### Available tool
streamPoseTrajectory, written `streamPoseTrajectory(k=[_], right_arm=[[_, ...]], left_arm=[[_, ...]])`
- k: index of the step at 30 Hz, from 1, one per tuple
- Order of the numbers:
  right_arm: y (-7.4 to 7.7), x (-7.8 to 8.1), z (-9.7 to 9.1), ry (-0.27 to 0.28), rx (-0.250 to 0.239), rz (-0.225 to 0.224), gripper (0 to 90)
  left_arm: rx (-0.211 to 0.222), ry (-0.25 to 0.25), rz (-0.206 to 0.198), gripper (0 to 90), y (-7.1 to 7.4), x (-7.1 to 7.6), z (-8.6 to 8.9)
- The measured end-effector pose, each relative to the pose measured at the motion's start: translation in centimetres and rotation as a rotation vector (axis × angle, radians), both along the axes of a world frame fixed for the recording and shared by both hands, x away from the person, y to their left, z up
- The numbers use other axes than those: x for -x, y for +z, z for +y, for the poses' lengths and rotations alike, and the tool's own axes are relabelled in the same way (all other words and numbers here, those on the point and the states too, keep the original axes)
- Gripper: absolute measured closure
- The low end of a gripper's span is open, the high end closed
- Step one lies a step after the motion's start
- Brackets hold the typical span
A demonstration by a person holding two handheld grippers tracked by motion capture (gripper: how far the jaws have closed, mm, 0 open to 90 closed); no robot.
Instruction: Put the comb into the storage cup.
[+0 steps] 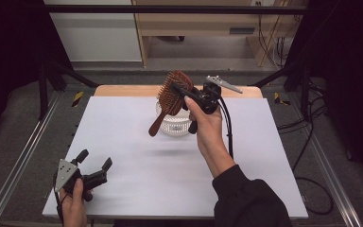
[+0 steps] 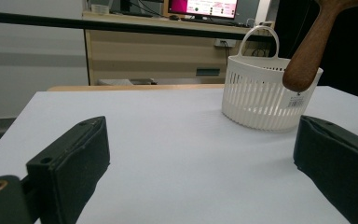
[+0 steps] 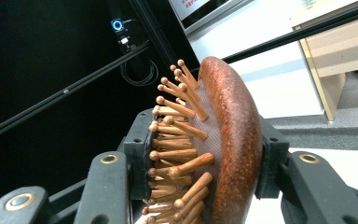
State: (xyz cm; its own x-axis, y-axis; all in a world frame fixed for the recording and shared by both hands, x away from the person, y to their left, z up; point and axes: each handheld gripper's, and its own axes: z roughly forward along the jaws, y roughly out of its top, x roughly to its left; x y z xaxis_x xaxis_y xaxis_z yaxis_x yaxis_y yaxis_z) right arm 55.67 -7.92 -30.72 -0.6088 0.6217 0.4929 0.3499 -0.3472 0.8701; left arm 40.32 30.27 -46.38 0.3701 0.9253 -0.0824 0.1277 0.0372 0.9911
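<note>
A brown wooden hairbrush [image 1: 171, 98] with peg bristles hangs in the air over the white slatted basket [image 1: 174, 124] at the table's far middle. My right gripper [image 1: 179, 90] is shut on the brush head [image 3: 223, 140], one jaw on the bristle side and one on the smooth back. The handle [image 2: 307, 51] points down and left, its tip level with the basket's rim [image 2: 261, 60]. Near the front left corner my left gripper [image 1: 94, 163] rests low over the white tabletop [image 1: 137, 156], open, with nothing between its jaws.
The basket has a hoop handle [image 2: 259, 35] at its back. Black cables [image 1: 227, 127] trail from the right gripper along the forearm. A wooden strip [image 1: 123, 90] edges the table's far side, with shelving and a monitor [image 2: 203, 7] beyond.
</note>
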Motion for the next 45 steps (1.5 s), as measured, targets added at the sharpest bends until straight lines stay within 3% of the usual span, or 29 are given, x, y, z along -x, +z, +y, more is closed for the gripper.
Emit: streamPoseTrajectory(k=[21, 32, 38, 45], right_arm=[[1.8, -2.9, 1.8, -0.029, 0.01, -0.018, 51.4], [1.3, -3.8, 2.3, -0.039, 0.014, 0.0, 51.3], [1.3, -4.1, 2.0, -0.048, -0.023, 0.002, 51.3], [1.2, -4.4, 1.9, -0.06, -0.022, 0.0, 51.3]], left_arm=[[-0.002, -0.008, 0.003, 3.6, 0.0, -0.1, -0.1], [-0.009, -0.014, 0.007, 3.6, -0.1, -0.1, -0.3], [-0.009, -0.013, 0.005, 3.6, -0.1, -0.1, -0.2], [-0.012, -0.013, 0.007, 3.6, -0.1, -0.1, -0.2]])
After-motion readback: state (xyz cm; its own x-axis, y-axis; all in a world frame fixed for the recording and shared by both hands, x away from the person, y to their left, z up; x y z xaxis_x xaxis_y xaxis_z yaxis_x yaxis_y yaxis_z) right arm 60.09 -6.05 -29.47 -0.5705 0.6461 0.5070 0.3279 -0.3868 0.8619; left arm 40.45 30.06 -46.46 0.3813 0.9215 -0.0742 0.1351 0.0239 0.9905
